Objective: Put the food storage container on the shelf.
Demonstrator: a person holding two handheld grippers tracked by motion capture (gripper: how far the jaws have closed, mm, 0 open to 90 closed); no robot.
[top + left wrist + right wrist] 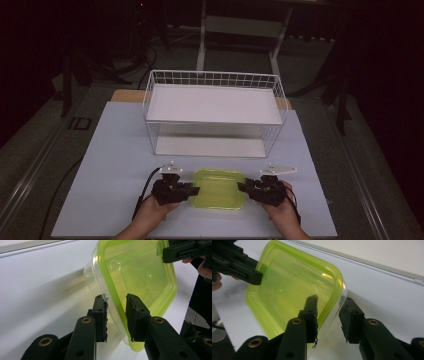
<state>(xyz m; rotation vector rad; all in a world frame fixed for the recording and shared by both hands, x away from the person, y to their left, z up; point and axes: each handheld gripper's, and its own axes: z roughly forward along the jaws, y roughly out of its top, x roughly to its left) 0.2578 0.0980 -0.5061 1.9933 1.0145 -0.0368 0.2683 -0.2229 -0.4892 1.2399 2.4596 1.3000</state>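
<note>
A clear food container with a lime-green lid point(219, 189) lies flat on the white table near the front edge. My left gripper point(196, 190) sits at its left side and my right gripper point(241, 186) at its right side. In the left gripper view the lidded rim point(140, 277) passes between the jaws of the left gripper point(116, 305), with a gap still showing. In the right gripper view the rim point(292, 287) lies between the jaws of the right gripper point(329, 306), and the right pad stands clear of it. Both are open.
A white wire basket rack point(215, 105) with a flat shelf stands just behind the container, its open side facing me. The white table board point(115, 165) stretches to both sides. Dark floor and stands surround the table.
</note>
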